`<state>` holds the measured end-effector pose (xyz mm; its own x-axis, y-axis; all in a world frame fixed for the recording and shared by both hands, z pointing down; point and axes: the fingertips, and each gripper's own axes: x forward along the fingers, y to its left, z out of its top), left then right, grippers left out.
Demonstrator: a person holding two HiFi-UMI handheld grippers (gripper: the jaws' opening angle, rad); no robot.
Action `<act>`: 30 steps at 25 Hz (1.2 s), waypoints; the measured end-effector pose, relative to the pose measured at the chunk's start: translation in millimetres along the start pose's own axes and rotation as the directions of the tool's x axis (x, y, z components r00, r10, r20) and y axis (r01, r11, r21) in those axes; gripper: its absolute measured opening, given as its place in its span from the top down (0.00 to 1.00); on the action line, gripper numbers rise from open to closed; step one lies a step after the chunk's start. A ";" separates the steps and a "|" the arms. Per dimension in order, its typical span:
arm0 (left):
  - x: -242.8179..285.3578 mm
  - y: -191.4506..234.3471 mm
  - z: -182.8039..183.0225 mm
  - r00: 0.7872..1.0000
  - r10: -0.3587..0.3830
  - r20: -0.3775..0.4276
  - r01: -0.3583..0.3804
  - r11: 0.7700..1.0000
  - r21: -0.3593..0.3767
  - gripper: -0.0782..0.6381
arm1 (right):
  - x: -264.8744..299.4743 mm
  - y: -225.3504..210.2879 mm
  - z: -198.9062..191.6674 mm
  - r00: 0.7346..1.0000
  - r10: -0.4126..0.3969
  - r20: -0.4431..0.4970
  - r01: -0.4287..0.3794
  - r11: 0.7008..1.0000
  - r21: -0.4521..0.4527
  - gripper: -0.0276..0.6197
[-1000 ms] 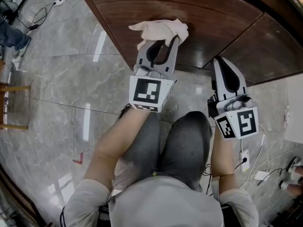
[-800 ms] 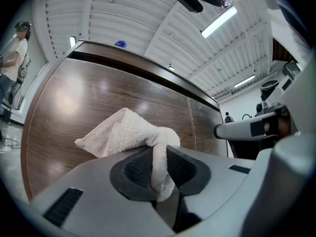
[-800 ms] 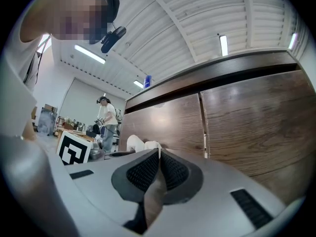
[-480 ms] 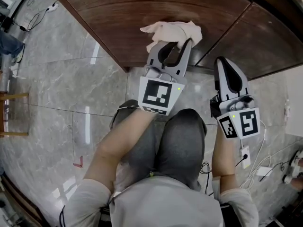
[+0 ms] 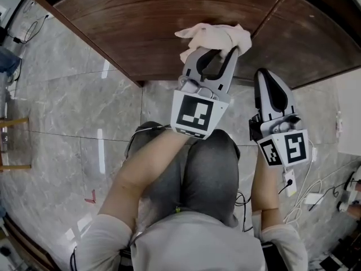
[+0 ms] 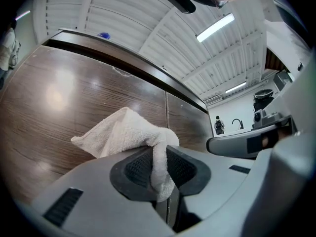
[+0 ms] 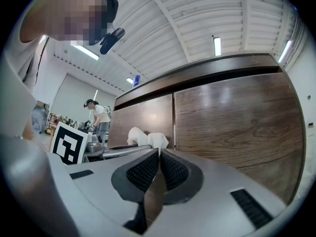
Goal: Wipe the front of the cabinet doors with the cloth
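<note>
Left gripper (image 5: pixel 215 51) slid right along cabinet door (image 5: pixel 130 27); cloth (image 5: pixel 214 36) now nearer door seam. Jaws clamp cloth, bulk at 12 o'clock of tips. Right gripper (image 5: pixel 265 78) closed, empty, 4 o'clock of cloth.

Cream cloth (image 5: pixel 217 36), dark brown wood-grain cabinet doors (image 5: pixel 146 21).

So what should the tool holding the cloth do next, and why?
Probably sweep right, across the seam onto the right door: the left tool grips the cloth, bunched up at the left door just beside that seam.
</note>
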<state>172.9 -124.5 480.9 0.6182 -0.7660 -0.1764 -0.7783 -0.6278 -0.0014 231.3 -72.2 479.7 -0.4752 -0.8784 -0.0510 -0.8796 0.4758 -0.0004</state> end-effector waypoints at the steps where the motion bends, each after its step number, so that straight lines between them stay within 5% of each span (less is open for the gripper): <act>1: 3.1 -3.3 -1.2 1.000 -0.007 -0.003 0.007 1.000 -0.001 0.77 | -1.5 -3.2 -0.4 1.000 -0.005 -0.001 0.005 1.000 -0.001 0.90; 9: 16.4 -21.6 -7.3 0.995 -0.092 -0.031 0.091 0.995 -0.041 0.77 | -2.1 -9.5 -2.4 1.000 -0.022 0.006 0.022 1.000 0.003 0.90; 14: -10.9 -9.0 27.2 0.993 -0.114 0.031 0.115 0.992 -0.048 0.77 | 1.6 -5.2 -5.7 1.000 -0.001 -0.007 0.001 1.000 0.001 0.90; 17: -53.6 34.4 40.4 0.999 -0.029 0.015 0.030 0.993 -0.111 0.77 | 10.0 1.0 -8.7 1.000 0.008 -0.013 -0.008 1.000 -0.002 0.90; 20: -112.5 94.7 38.8 0.994 0.102 -0.040 -0.103 0.994 -0.031 0.77 | 25.7 18.6 -15.5 0.999 0.041 -0.020 -0.041 0.999 0.006 0.90; 24: -178.0 160.9 35.6 0.965 0.254 -0.069 -0.248 0.966 0.076 0.77 | 49.9 49.9 -24.7 0.995 0.101 -0.028 -0.101 0.995 0.008 0.90; 30: -218.0 211.6 4.4 0.944 0.316 -0.096 -0.304 0.945 0.122 0.77 | 84.7 93.7 -43.7 0.986 0.165 -0.033 -0.167 0.985 -0.034 0.90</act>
<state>-127.1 -89.8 514.7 0.3476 -0.9348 -0.0726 -0.9369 -0.3432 -0.0673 107.6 -104.0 519.1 -0.6147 -0.7886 -0.0170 -0.7884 0.6137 0.0421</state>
